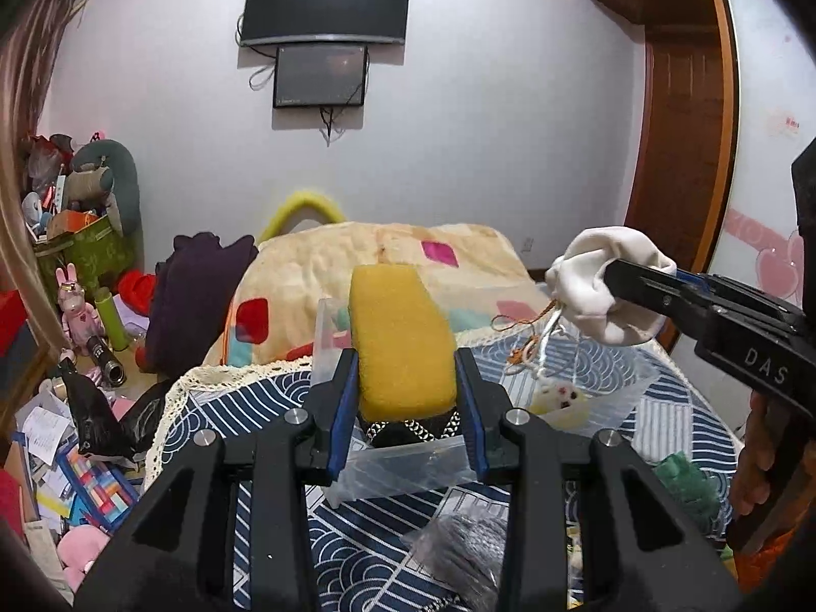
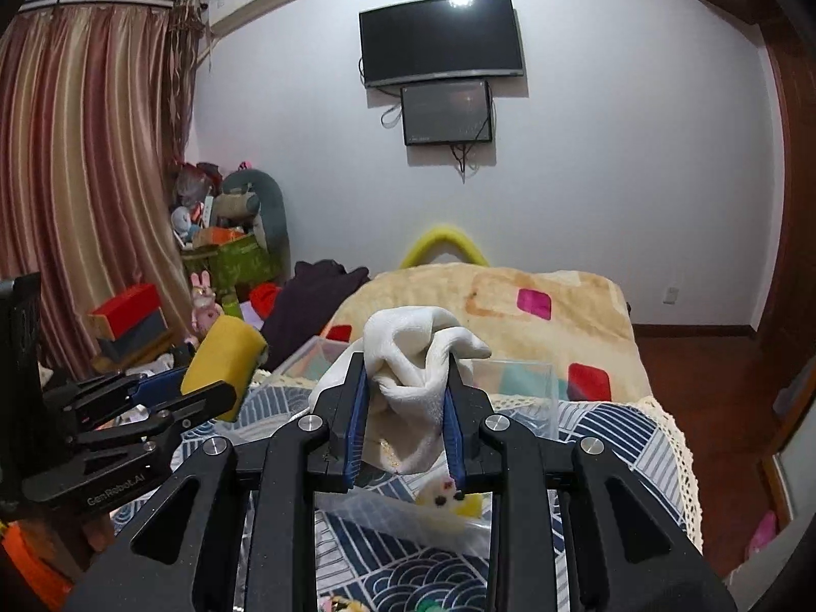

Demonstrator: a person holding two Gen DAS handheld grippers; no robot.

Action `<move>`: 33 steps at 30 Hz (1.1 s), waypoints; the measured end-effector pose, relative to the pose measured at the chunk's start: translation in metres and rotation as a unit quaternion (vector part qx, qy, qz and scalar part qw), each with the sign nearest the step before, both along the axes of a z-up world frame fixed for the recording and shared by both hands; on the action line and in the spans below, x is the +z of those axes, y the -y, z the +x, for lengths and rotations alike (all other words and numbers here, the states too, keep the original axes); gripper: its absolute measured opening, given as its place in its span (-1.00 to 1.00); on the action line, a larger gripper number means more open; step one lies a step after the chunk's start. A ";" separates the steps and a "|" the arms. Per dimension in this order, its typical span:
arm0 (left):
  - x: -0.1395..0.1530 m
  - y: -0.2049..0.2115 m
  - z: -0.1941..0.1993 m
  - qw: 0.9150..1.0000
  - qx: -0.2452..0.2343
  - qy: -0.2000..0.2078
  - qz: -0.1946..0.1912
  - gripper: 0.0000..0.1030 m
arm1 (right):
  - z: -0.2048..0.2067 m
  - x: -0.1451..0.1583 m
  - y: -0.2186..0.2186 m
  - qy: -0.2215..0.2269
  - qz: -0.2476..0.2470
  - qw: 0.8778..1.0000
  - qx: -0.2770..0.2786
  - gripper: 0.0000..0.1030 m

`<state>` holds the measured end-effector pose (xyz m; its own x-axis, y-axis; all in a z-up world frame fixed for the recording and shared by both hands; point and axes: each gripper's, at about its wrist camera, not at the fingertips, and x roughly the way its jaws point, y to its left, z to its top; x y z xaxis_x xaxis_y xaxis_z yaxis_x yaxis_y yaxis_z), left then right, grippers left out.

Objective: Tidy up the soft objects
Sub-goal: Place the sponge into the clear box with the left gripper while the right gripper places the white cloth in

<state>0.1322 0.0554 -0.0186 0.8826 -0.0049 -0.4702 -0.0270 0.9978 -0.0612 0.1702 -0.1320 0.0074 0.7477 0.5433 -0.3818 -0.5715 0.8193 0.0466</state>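
White wall [image 2: 612,153], mounted television [image 2: 441,41], striped curtain [image 2: 86,178], bed [image 2: 510,316].

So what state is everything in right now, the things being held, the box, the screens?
Left gripper: shut on the yellow sponge.
Right gripper: shut on the white cloth.
Clear box: open on top, small plush toy inside.
Wall television: off, dark.

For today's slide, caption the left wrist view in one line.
Left gripper grips a yellow sponge above a clear box; right gripper holds a white cloth.
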 end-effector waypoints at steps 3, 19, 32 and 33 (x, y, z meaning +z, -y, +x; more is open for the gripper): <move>-0.009 0.002 0.012 1.000 0.003 -0.014 0.013 -0.30 | 0.007 -0.010 -0.007 -0.010 -0.014 1.000 0.001 -0.54; -0.040 0.001 0.044 0.997 0.008 -0.070 0.023 -0.30 | 0.040 -0.045 -0.037 -0.062 -0.105 0.993 -0.006 -0.53; -0.038 -0.003 0.038 0.997 0.012 -0.072 0.013 0.00 | 0.035 -0.046 -0.030 -0.080 -0.101 0.992 0.007 -0.01; -0.037 -0.003 0.036 0.997 0.011 -0.071 0.013 0.00 | 0.033 -0.044 -0.027 -0.076 -0.097 0.992 0.005 0.07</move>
<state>0.1683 0.0587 -0.0554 0.8074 0.0268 -0.5894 -0.0552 0.9980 -0.0303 0.2029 -0.1046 -0.0368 0.6689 0.4562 -0.5869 -0.5782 0.8155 -0.0250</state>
